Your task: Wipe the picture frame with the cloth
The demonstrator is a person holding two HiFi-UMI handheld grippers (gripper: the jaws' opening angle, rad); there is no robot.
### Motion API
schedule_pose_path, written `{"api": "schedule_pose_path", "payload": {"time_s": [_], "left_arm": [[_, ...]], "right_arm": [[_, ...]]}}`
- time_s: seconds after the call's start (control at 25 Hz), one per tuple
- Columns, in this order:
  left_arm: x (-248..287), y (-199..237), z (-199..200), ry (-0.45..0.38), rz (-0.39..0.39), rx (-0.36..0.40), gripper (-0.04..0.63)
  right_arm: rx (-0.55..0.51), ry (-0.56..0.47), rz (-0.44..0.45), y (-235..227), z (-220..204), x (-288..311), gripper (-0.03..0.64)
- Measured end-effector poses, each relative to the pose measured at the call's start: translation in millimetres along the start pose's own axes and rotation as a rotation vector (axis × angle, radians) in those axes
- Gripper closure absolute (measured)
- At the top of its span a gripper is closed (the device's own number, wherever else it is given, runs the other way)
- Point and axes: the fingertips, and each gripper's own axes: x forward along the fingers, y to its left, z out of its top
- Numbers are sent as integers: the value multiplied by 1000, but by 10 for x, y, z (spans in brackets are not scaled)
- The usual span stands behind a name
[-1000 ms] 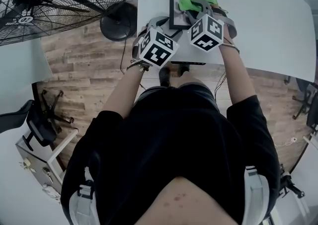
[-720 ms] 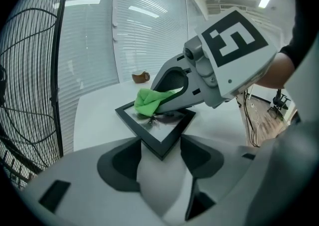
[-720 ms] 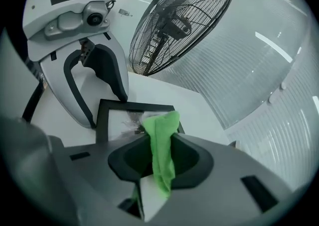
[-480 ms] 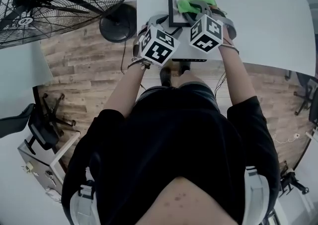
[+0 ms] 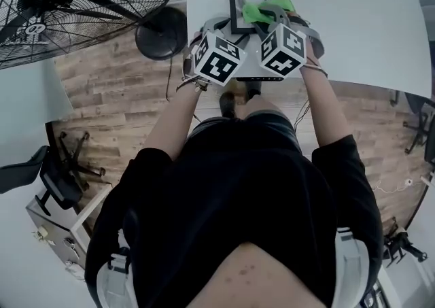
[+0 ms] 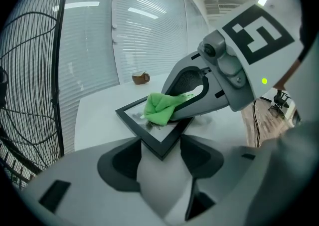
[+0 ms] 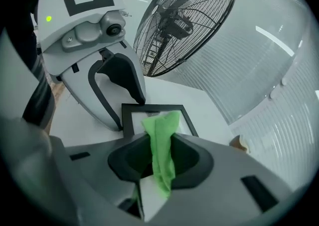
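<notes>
Flanking the table [image 5: 353, 21] — a floor fan [image 5: 81, 1]; cup [image 6: 141, 77] beyond the picture frame [image 5: 239, 11].

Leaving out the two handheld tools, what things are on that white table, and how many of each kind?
frame: 1
cloth: 1
cup: 1
Total: 3

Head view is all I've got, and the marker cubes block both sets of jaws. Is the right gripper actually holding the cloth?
Observer: Yes. The right gripper view shows the right gripper shut on the green cloth, with the cloth's free end lying on the picture frame.
Operator: And the left one?
Observer: The left gripper straddles the frame's near corner, and both jaws appear to bear on its edges.
</notes>
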Motion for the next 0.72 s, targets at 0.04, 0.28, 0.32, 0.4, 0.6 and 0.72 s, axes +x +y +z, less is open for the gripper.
{"api": "schedule_pose_path", "payload": {"time_s": [0.04,0.28,0.32,0.4,0.6,0.72], "left_arm": [[1,0,0,-1,0,0,337],[-9,-11,-12,-5,4,8,337],[-6,-10,-11,-6,5,9,337],[0,-4,-14,-7,5,10,337],[2,7,-19,-13,10,16,339],[3,2,-14,-12,8,16,339]], "right_arm": [[0,2,2,14,-2,-9,514],[44,-1,18,73,5,-80,514],[49,-2,22,86,6,-93,514],[55,-2,28,121,7,-113,514],[49,1,35,213,10,-158,514],[56,1,33,260,-2,-201,512]]}}
